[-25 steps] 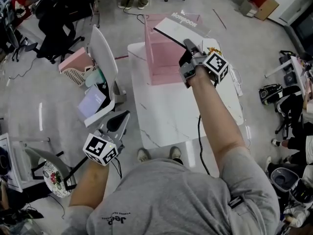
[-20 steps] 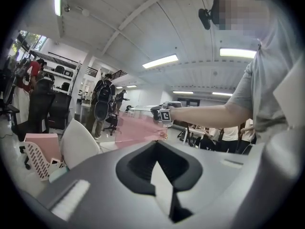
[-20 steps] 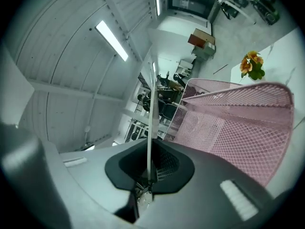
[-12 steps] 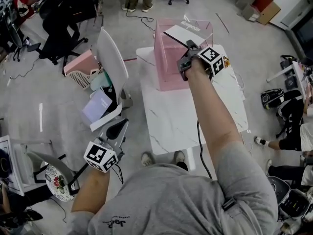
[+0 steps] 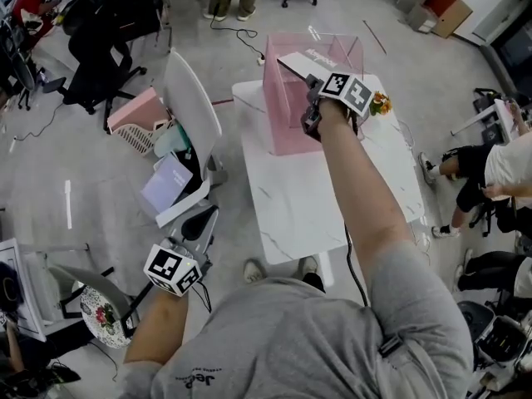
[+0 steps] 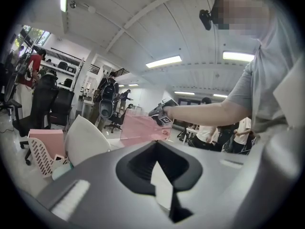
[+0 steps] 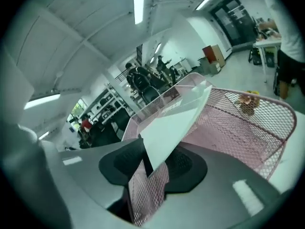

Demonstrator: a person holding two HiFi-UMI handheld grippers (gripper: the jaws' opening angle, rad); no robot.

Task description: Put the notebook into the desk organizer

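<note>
The pink mesh desk organizer [image 5: 287, 106] stands at the far end of the white marble table [image 5: 307, 198]. The white notebook [image 5: 301, 59] lies tilted across its top opening, its far part over the inside. My right gripper [image 5: 312, 86] is at the organizer's near rim. In the right gripper view the notebook [image 7: 176, 120] has its near corner between the jaws of that gripper [image 7: 147, 175]. The jaws have just been opening; mesh [image 7: 238, 128] shows through the gap, and the pads stand off the cover. My left gripper [image 5: 198, 223] hangs low at the left, away from the table, with nothing in it [image 6: 162, 185].
A white chair [image 5: 187, 98] stands left of the table with a purple book [image 5: 166, 181] on its seat. A pink basket [image 5: 137, 115] sits on the floor beyond it. A small flower ornament [image 5: 381, 102] is right of the organizer. People and office chairs ring the room.
My right hand has come down and rolled, lowering the notebook from above the organizer onto its opening. Its jaws have parted. The left gripper has drifted a little.
</note>
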